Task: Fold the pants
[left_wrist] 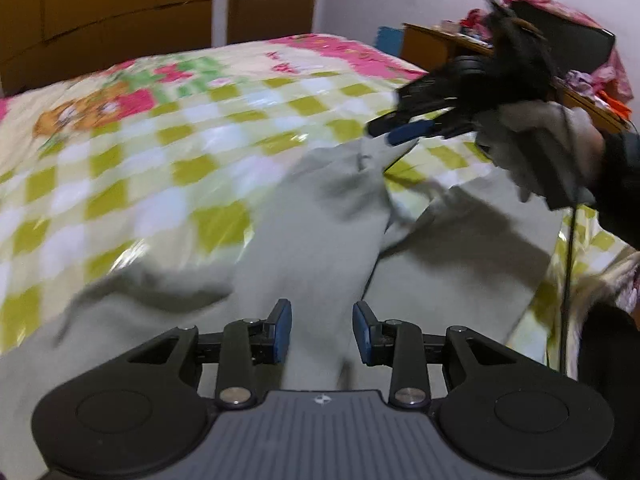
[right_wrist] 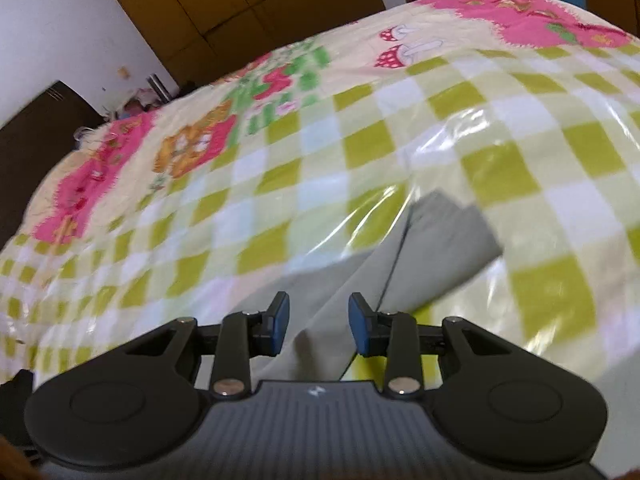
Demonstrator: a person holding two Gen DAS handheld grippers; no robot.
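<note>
Grey pants [left_wrist: 320, 224] lie rumpled on the bed, with folds and shadows across them. My left gripper [left_wrist: 322, 332] is open just above the grey cloth, with nothing pinched between its blue pads [left_wrist: 282, 330]. A gloved hand [left_wrist: 540, 148] holds my right gripper [left_wrist: 394, 131] in the air over the far part of the pants. In the right wrist view the right gripper [right_wrist: 319, 322] is open, and a grey pant leg [right_wrist: 440, 248] runs away from it across the bed. The frames are motion-blurred.
The bed has a green-and-white checked blanket [left_wrist: 140, 168] under a shiny clear plastic sheet [right_wrist: 460, 136]. A cluttered wooden desk [left_wrist: 452, 44] stands at the far right. Brown wardrobe doors [left_wrist: 120, 4] are behind the bed. A black cable [left_wrist: 570, 260] hangs beside the dark sleeve.
</note>
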